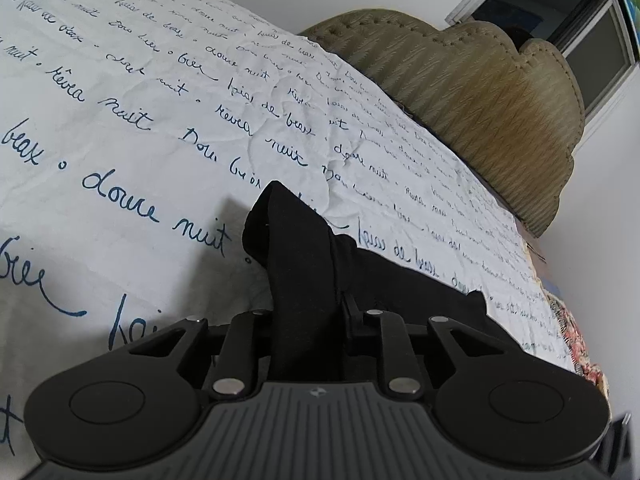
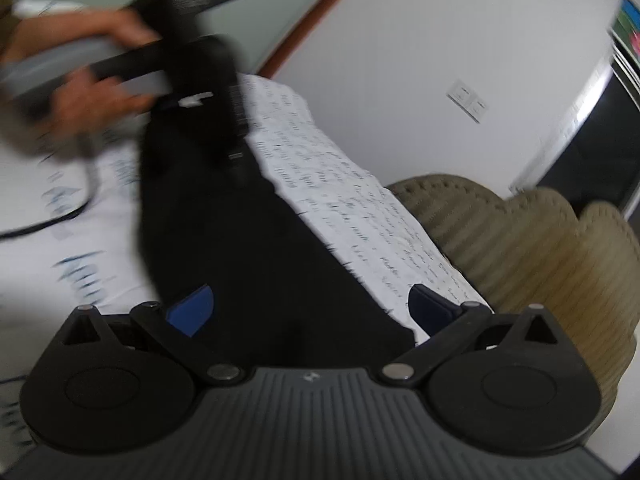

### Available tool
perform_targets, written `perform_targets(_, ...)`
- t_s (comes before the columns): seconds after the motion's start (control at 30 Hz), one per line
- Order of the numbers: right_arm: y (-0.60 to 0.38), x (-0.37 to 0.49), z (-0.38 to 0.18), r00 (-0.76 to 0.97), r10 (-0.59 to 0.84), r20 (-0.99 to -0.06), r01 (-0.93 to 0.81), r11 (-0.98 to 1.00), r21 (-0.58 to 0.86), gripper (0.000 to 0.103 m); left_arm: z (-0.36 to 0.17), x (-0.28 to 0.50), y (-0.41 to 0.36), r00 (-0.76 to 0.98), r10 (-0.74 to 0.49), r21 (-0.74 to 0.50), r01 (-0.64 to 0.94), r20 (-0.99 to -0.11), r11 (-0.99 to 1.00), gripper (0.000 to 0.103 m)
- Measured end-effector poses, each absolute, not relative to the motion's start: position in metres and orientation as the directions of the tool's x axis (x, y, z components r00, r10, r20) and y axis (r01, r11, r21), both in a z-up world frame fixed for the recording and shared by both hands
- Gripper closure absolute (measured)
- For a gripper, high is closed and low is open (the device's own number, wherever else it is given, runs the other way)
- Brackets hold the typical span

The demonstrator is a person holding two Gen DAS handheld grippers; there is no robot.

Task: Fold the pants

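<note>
The black pants lie on the bed, with one end bunched up and lifted. My left gripper is shut on that bunch, and the cloth hides most of its fingers. In the blurred right wrist view, the black pants run from the lifted end at upper left down toward the camera. My right gripper stands wide open low over the near end. Its blue pads are far apart and press on nothing. A hand grips the left tool at upper left.
A white bed sheet with blue handwritten lettering covers the bed. An olive padded headboard stands along its far side, against a white wall with a window. A dark cable trails over the sheet at left.
</note>
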State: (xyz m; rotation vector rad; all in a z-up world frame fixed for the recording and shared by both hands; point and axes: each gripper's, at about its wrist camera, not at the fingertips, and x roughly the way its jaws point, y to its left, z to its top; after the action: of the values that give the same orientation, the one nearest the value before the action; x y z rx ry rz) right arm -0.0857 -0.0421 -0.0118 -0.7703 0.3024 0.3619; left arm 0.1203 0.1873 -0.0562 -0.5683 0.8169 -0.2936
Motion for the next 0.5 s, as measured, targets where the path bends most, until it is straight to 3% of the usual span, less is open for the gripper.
perform_targets(0.2,-0.019,-0.105,-0.022,0.88,0.267,-0.393,-0.467,0.638,-0.612,0.004,-0.037,0.116,0.189,0.669,-0.468,-0.623,0.009,-0.578,0.782,0.084)
perform_targets(0.27,-0.011,-0.104,-0.028,0.885,0.251,-0.392,-0.459,0.61,-0.646,0.018,-0.031,0.114,0.187,0.67,-0.467,-0.627,0.004,-0.577,0.779,0.084)
perform_targets(0.3,-0.007,-0.102,-0.035,0.894,0.225,-0.387,-0.441,0.591,-0.675,0.03,-0.028,0.113,0.187,0.67,-0.468,-0.629,0.002,-0.576,0.778,0.084)
perform_targets(0.5,0.01,-0.096,-0.047,0.905,0.175,-0.389,-0.416,0.564,-0.714,0.034,-0.025,0.117,0.184,0.661,-0.452,-0.624,-0.031,-0.598,0.781,0.084)
